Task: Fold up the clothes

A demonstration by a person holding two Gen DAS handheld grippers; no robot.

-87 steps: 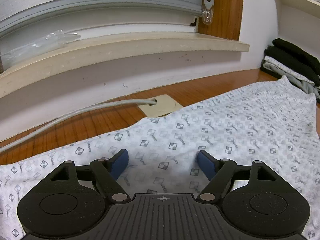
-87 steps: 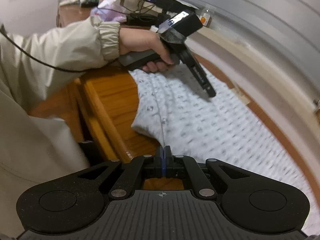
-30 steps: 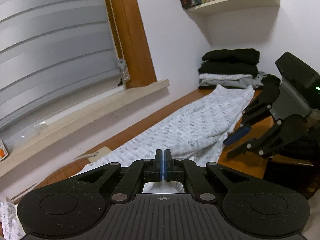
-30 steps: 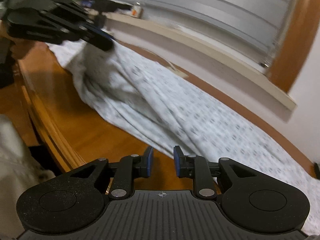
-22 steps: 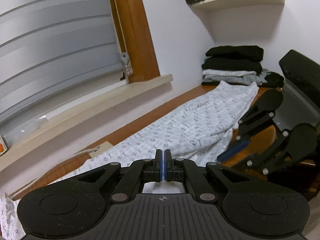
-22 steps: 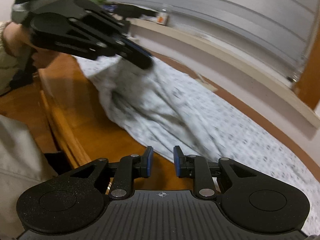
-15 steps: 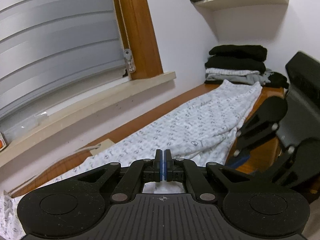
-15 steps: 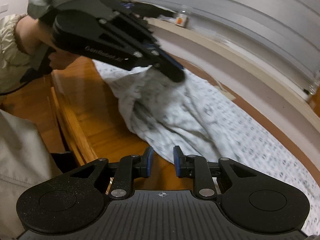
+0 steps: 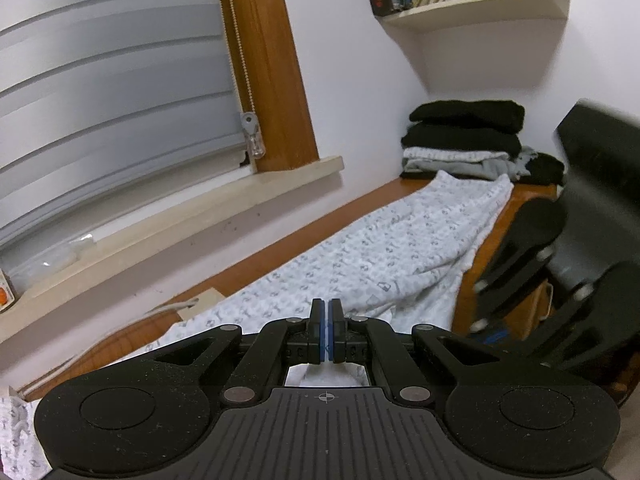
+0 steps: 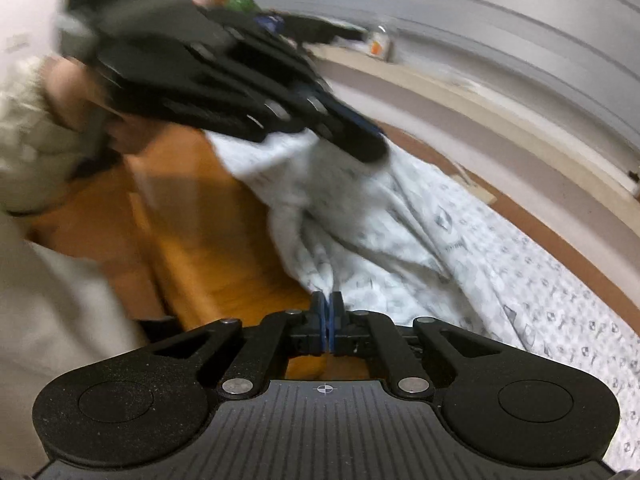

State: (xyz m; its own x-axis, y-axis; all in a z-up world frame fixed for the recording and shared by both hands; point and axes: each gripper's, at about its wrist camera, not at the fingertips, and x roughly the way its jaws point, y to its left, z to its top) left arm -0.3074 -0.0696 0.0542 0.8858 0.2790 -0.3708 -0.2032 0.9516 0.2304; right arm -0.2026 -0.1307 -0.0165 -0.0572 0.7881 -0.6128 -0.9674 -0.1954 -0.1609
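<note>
A white garment [image 9: 380,256] with small grey prints lies stretched along the wooden table [image 9: 520,196]. My left gripper [image 9: 326,332] is shut on one end of it, and white cloth shows just under its pads. In the right wrist view that left gripper [image 10: 360,140] holds a bunch of the garment [image 10: 500,248] raised off the table. My right gripper [image 10: 327,320] is shut, with a fold of the garment's near edge pinched at its tips. In the left wrist view the right gripper [image 9: 486,320] is blurred, low at the right beside the table's edge.
A stack of folded black and grey clothes [image 9: 464,136] sits at the table's far end under a bookshelf [image 9: 476,8]. A window sill [image 9: 180,216] and blind run along the wall. A cable plate [image 9: 200,300] lies by the garment. A person's sleeve [image 10: 24,140] is at left.
The right gripper's jaws went from slightly apart to shut at the garment's near fold. The left gripper, still holding cloth, now looms closer and higher in the right wrist view.
</note>
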